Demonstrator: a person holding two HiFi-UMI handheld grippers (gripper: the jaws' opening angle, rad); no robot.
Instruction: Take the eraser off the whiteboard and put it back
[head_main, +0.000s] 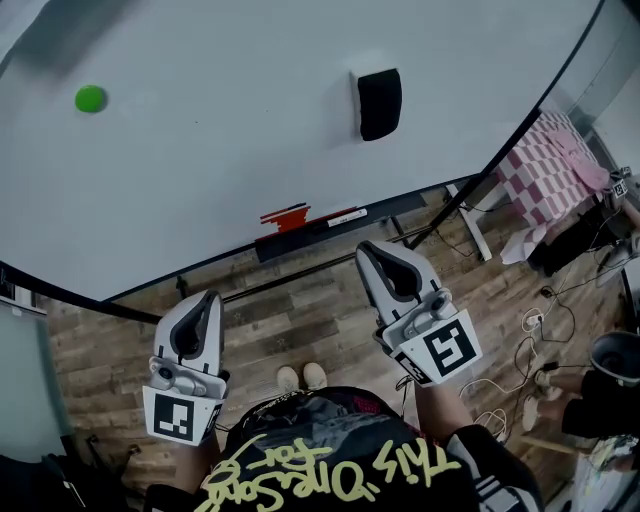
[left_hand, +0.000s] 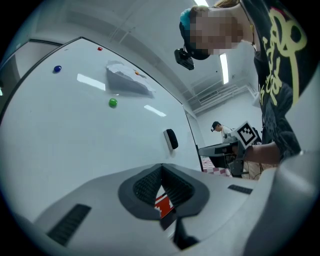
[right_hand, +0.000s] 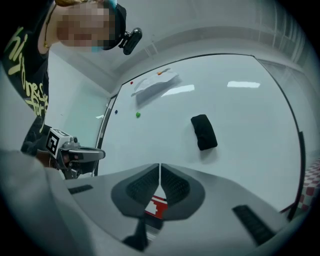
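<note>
A black eraser (head_main: 380, 102) sticks on the whiteboard (head_main: 200, 180) at the upper right; the same eraser (right_hand: 204, 131) shows in the right gripper view and, smaller, as the eraser (left_hand: 171, 139) in the left gripper view. My right gripper (head_main: 371, 256) is shut and empty, held below the eraser and away from the board. My left gripper (head_main: 204, 308) is lower left, also shut with nothing between its jaws. Both point toward the board.
A green magnet (head_main: 90, 98) sits at the board's upper left. A red item (head_main: 285, 217) and a marker (head_main: 345, 216) lie on the board's tray. A pink checked cloth (head_main: 550, 165) and cables (head_main: 530, 330) lie at the right on the wood floor.
</note>
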